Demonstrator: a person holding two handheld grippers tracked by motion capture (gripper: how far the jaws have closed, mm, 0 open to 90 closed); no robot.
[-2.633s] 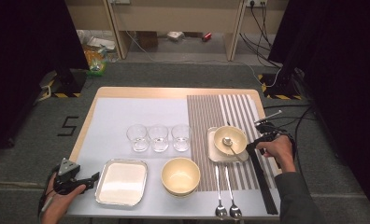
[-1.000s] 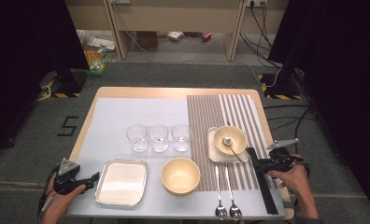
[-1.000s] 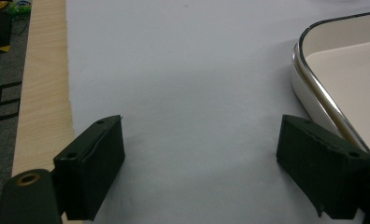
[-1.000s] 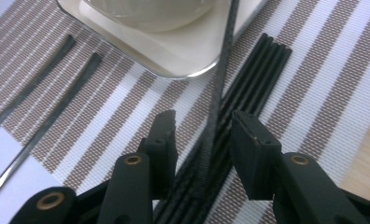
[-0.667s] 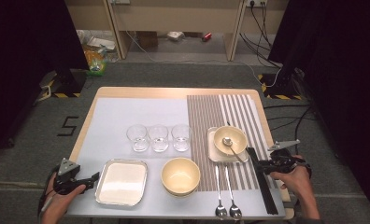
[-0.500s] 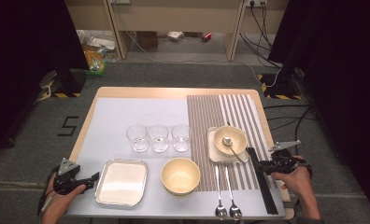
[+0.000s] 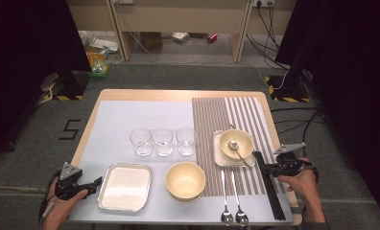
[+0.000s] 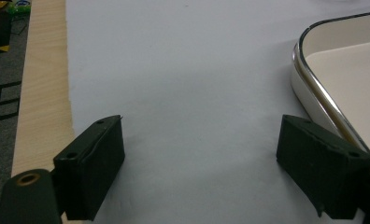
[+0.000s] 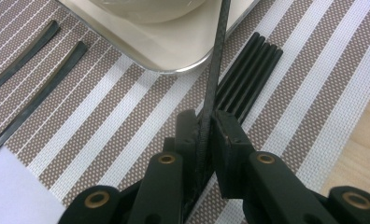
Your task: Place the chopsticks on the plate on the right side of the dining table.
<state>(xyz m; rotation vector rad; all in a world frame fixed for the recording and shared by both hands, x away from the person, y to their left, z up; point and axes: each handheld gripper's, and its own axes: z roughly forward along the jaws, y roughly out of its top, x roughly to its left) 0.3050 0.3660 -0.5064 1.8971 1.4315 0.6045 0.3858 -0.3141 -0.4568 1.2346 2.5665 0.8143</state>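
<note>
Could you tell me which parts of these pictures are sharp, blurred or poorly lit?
High view: the table is evenly lit, its surroundings fall into near-black. Left gripper view: the tray rim is fairly sharp with a bright glint; the open jaws look soft. Right gripper view: the striped mat weave is crisp, while the chopstick clamped in the jaws blurs close up.

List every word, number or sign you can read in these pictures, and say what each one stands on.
"5": a black squared numeral marked on the grey floor left of the table; part of it also shows in the left gripper view.
Packaging on the floor beyond the table: any print is too small and blurred to read.
Nothing on the table carries readable text.
</note>
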